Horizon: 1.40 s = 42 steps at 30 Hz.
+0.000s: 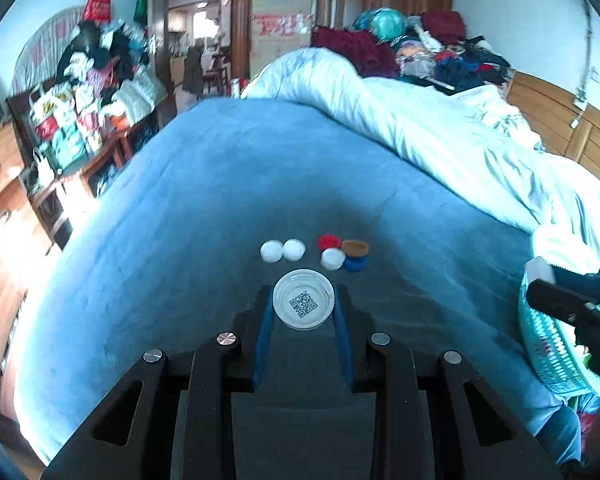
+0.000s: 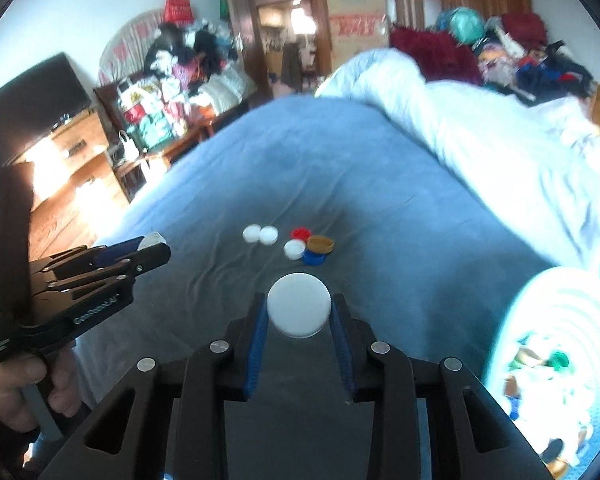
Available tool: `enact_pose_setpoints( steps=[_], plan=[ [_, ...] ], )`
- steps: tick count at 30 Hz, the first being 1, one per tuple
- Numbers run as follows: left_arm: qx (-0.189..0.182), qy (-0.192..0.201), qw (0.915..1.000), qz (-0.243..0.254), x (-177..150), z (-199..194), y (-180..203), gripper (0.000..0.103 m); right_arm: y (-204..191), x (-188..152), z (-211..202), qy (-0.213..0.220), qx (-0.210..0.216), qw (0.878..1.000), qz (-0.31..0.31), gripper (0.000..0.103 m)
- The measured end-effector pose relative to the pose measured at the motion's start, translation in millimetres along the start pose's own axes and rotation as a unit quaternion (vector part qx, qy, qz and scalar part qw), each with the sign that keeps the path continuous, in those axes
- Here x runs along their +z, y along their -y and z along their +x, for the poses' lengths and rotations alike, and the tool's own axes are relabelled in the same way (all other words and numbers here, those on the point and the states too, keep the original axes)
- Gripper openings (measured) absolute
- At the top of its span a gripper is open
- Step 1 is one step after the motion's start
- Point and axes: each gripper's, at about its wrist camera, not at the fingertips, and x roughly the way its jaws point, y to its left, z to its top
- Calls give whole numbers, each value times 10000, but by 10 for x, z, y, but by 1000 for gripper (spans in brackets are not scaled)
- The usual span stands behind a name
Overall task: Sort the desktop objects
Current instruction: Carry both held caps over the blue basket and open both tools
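Note:
My left gripper (image 1: 303,305) is shut on a white lid (image 1: 303,304) turned hollow side up, a QR code printed inside; it also shows at the left of the right wrist view as the left gripper (image 2: 153,245). My right gripper (image 2: 299,311) is shut on a plain white lid (image 2: 299,305), and its tip reaches in at the right edge as the right gripper (image 1: 540,276). Both lids hang above the blue bedsheet (image 1: 204,208). Beyond them lie two white caps (image 1: 282,250), a red cap (image 1: 327,241), a brown cap (image 1: 355,246), a blue cap (image 1: 356,264) and one more white cap (image 1: 333,259).
A turquoise mesh basket (image 1: 548,344) with several caps inside stands at the right, seen as the basket (image 2: 540,344) in the right wrist view. A white duvet (image 1: 440,132) is bunched along the bed's right side. A cluttered wooden shelf (image 1: 72,132) stands left of the bed. A hand (image 2: 8,388) holds the left gripper's handle.

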Motion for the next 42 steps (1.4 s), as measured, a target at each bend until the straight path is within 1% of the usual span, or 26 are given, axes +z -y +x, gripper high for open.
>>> enact_pose_setpoints(
  steps=[5, 12, 25, 33, 42],
  plan=[
    [-44, 163, 9997, 185, 45, -138, 196, 24, 72, -66, -322, 158, -170, 9997, 48, 34],
    [-6, 245, 9991, 352, 84, -238, 383, 25, 249, -135, -544, 296, -304, 9988, 244, 34],
    [-54, 251, 9975, 655, 71, -328, 696, 25, 552, -204, -889, 595, -525, 9957, 480, 34],
    [-315, 217, 9957, 841, 127, -369, 983, 25, 758, -259, -1096, 773, -642, 9928, 659, 34],
    [-726, 219, 9895, 1232, 212, -437, 1566, 25, 1024, -354, -1264, 856, -797, 9894, 865, 34]
  ],
)
